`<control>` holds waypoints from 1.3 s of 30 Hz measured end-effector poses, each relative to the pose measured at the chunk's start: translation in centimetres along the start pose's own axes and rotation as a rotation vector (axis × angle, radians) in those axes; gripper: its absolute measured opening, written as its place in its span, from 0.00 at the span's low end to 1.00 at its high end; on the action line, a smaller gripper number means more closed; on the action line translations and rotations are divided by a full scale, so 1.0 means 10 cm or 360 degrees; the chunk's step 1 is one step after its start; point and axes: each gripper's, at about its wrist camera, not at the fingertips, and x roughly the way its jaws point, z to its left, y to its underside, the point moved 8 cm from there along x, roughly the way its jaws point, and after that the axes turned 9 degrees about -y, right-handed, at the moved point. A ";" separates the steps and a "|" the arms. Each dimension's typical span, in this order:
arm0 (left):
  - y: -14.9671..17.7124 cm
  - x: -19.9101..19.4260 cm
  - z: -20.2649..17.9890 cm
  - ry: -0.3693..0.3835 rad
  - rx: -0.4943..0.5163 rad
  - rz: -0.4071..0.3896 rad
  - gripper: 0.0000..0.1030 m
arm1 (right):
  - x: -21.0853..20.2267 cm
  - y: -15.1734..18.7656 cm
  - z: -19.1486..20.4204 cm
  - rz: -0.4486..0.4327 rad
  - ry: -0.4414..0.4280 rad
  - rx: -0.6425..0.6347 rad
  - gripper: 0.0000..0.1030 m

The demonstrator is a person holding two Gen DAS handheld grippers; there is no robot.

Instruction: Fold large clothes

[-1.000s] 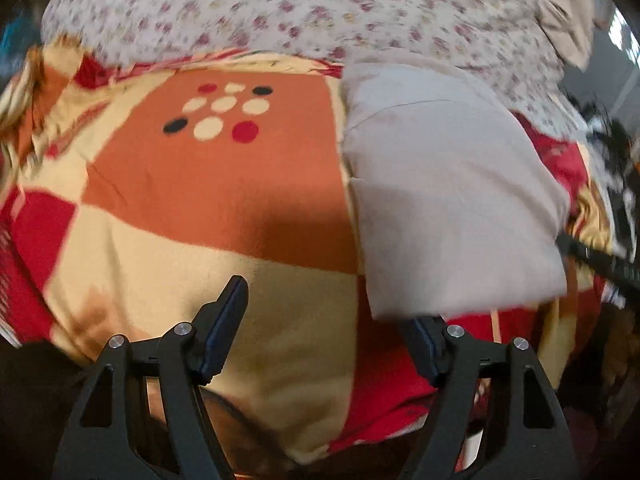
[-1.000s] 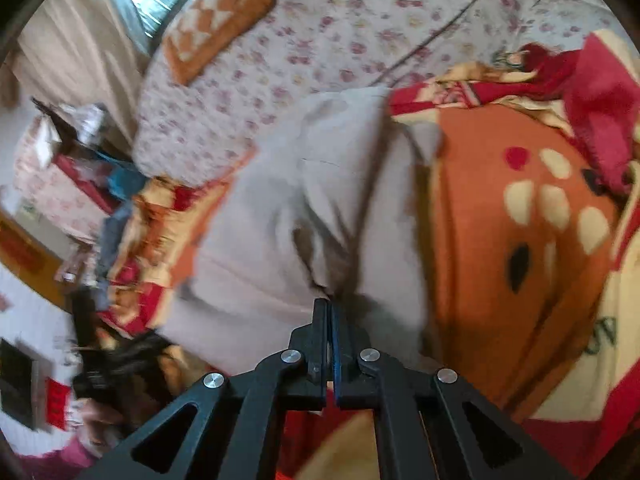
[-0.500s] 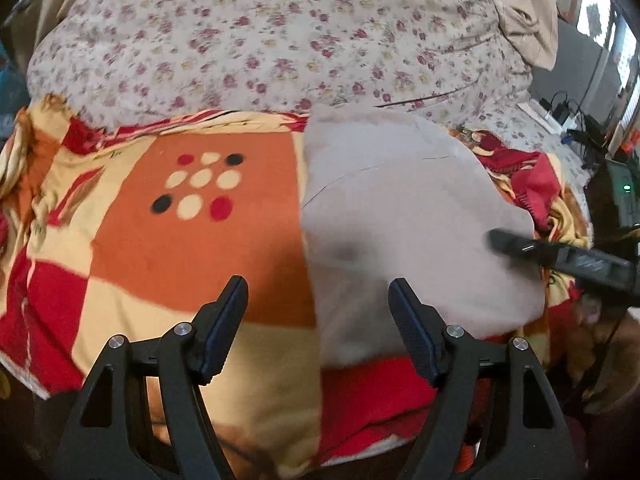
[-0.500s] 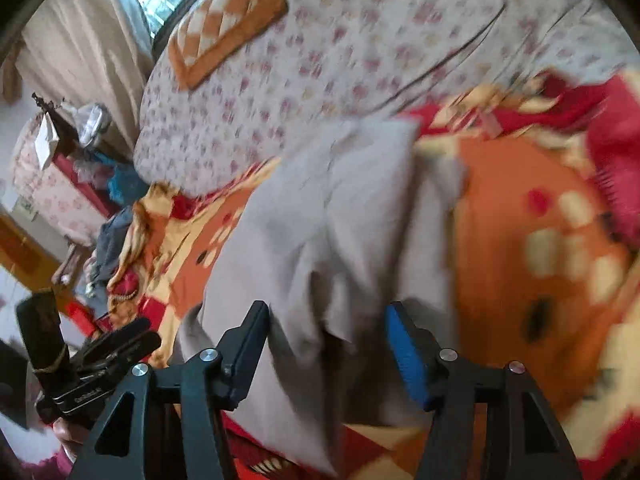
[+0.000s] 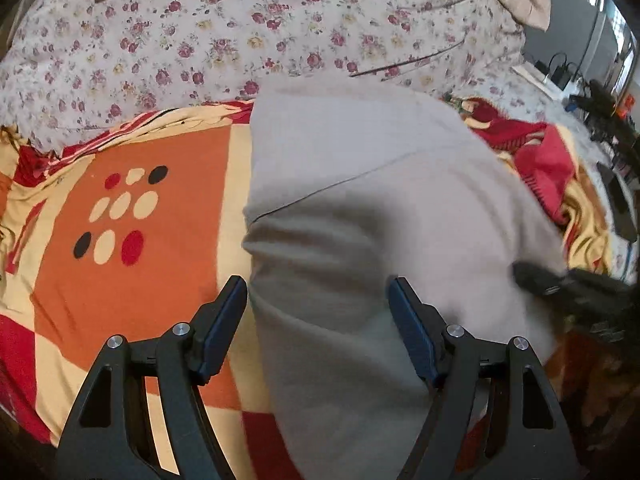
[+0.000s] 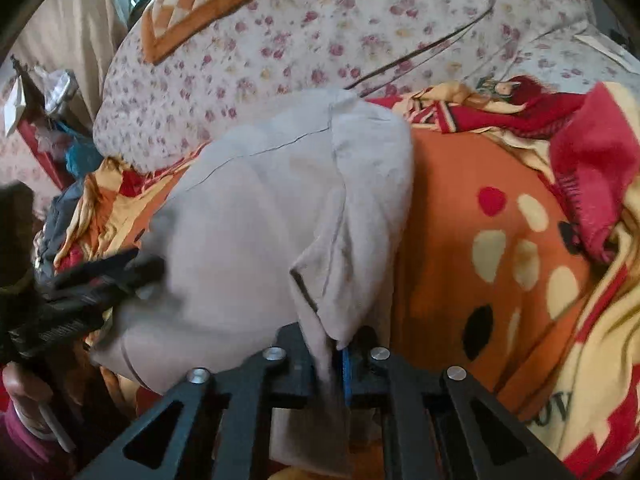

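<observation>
I am pinching a raised fold of the pale grey fabric garment (image 6: 256,216) in my right gripper (image 6: 334,364), whose jaws have just been closing on the cloth at the bottom centre of the right wrist frame, while my left gripper (image 5: 316,320) is hanging spread wide and empty over the garment's near left edge. The garment is lying mid-frame on the orange, red and cream patterned blanket (image 5: 132,248). With only a thin, off-centre pinch, the fold is risking slipping free or dragging askew, bunching the stack.
</observation>
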 end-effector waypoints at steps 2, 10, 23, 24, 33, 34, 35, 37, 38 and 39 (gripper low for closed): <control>0.00 0.00 0.02 -0.0010 0.0001 -0.0026 0.72 | -0.16 -0.04 -0.05 -0.0042 0.0040 0.0040 0.44; 0.02 0.05 0.02 -0.0022 -0.0027 -0.0031 0.72 | -0.32 -0.43 0.45 -0.0181 0.0006 -0.0202 0.46; 0.12 0.14 0.09 0.0024 -0.0160 -0.0041 0.76 | 0.01 -0.26 0.02 -0.0067 0.0082 0.0035 0.46; 0.13 0.14 0.10 0.0025 -0.0165 -0.0040 0.76 | -0.04 -0.26 0.06 -0.0080 0.0064 0.0033 0.46; 0.23 0.11 0.12 0.0036 -0.0159 -0.0021 0.76 | 0.19 0.28 0.18 0.0150 0.0188 -0.0132 0.65; 0.24 0.09 0.14 0.0053 -0.0156 0.0002 0.76 | 0.19 0.30 0.17 0.0144 0.0175 -0.0129 0.65; 0.25 0.06 0.15 0.0074 -0.0149 0.0023 0.76 | 0.14 0.27 0.18 0.0123 0.0163 -0.0129 0.65; 0.25 -0.02 0.20 0.0163 -0.0135 0.0059 0.76 | 0.03 0.20 0.19 0.0083 0.0141 -0.0115 0.66; 0.24 -0.05 0.22 0.0193 -0.0144 0.0063 0.76 | -0.05 0.16 0.17 0.0044 0.0129 -0.0097 0.66; 0.22 -0.09 0.27 0.0230 -0.0169 0.0060 0.76 | -0.15 0.10 0.15 -0.0007 0.0107 -0.0069 0.68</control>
